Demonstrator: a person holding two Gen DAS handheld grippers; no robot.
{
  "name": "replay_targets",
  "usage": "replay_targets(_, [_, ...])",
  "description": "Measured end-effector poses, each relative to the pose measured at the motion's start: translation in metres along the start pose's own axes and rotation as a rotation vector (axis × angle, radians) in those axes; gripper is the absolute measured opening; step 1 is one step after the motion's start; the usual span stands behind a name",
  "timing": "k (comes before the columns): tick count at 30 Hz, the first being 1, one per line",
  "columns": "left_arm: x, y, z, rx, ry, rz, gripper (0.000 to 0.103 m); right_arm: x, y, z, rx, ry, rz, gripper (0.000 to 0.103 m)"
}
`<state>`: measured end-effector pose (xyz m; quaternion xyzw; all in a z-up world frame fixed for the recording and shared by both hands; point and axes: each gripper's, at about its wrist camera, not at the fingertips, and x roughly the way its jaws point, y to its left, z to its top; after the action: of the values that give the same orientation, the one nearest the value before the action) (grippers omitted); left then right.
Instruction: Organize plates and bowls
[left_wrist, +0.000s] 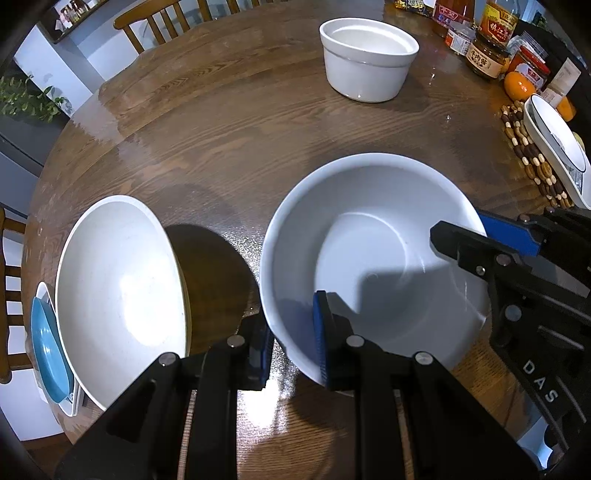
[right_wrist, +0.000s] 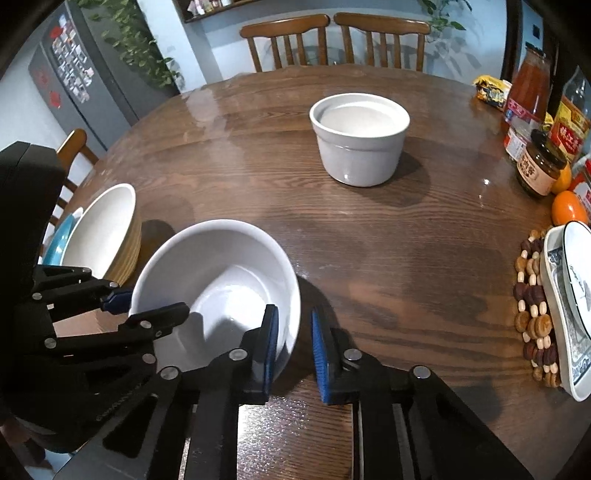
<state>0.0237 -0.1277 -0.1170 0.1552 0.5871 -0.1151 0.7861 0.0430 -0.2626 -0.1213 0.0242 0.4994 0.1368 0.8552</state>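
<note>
Evidently the white bowl (left_wrist: 373, 258) sat on the surface, its rim gripped between the left jaws on one side and straddled by the right jaws, not visibly pressing; next it probably needed a level two-handed lift toward the cream bowl (left_wrist: 118, 295).

I count four pieces on the round wooden table (right_wrist: 369, 240). White deep bowl (left_wrist: 373, 258): empty, glossy, tilted, near my edge. Cream wide bowl (left_wrist: 122, 291): empty, tipped up, at the left edge, leaning over a blue dish (left_wrist: 48, 350). White straight-sided pot (right_wrist: 358, 136): upright, toward the table's middle. Blue-patterned white plate (right_wrist: 569, 306): on a beaded mat at the right edge.
</note>
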Motion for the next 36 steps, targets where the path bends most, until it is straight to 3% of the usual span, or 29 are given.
replay_targets(8, [0.000, 0.001, -0.003, -0.016, -0.011, -0.001, 0.020, 0.002, 0.005, -0.002, -0.006, 0.010, 0.018, 0.014])
replay_targets(20, [0.001, 0.009, -0.004, -0.033, -0.013, -0.018, 0.019, 0.010, -0.007, -0.002, 0.069, 0.036, 0.119, 0.014])
replay_targets(36, [-0.001, 0.015, -0.002, -0.074, -0.028, -0.059, 0.016, 0.009, -0.007, 0.000, 0.061, 0.033, 0.123, 0.013])
